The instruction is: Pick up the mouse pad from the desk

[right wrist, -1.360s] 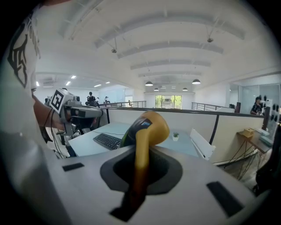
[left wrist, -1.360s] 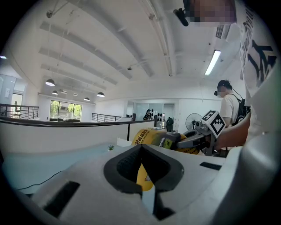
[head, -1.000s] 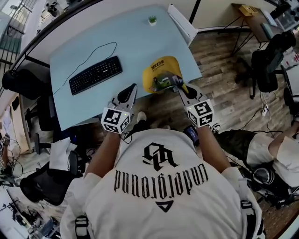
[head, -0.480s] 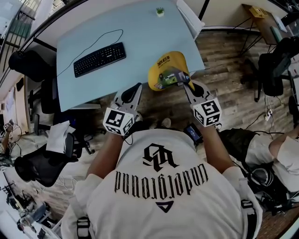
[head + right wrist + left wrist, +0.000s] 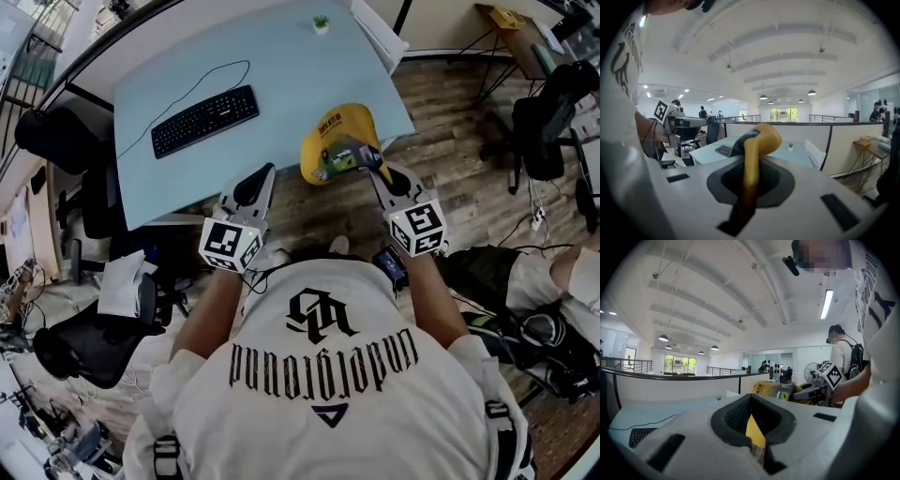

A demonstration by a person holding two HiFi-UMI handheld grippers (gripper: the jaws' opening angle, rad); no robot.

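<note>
The yellow mouse pad [image 5: 336, 142] with a green picture on it hangs bent in the air just off the near edge of the light blue desk [image 5: 281, 66], over the wooden floor. My right gripper [image 5: 367, 163] is shut on its near edge. In the right gripper view the pad [image 5: 757, 140] rises out from between the jaws and curls over at the top. My left gripper [image 5: 253, 187] is to the left of the pad, apart from it, its jaws together and holding nothing. From the left gripper view the pad [image 5: 769, 389] shows to the right.
A black keyboard [image 5: 204, 120] with its cable lies on the desk's left part, a small potted plant [image 5: 322, 23] at the far edge. Black office chairs stand at left [image 5: 47, 141] and right [image 5: 544, 122]. Another person [image 5: 562, 281] sits on the floor at right.
Both grippers have drawn back from the desk and risen a little. The mouse pad came along in the right gripper, from the desk's near edge to off it.
</note>
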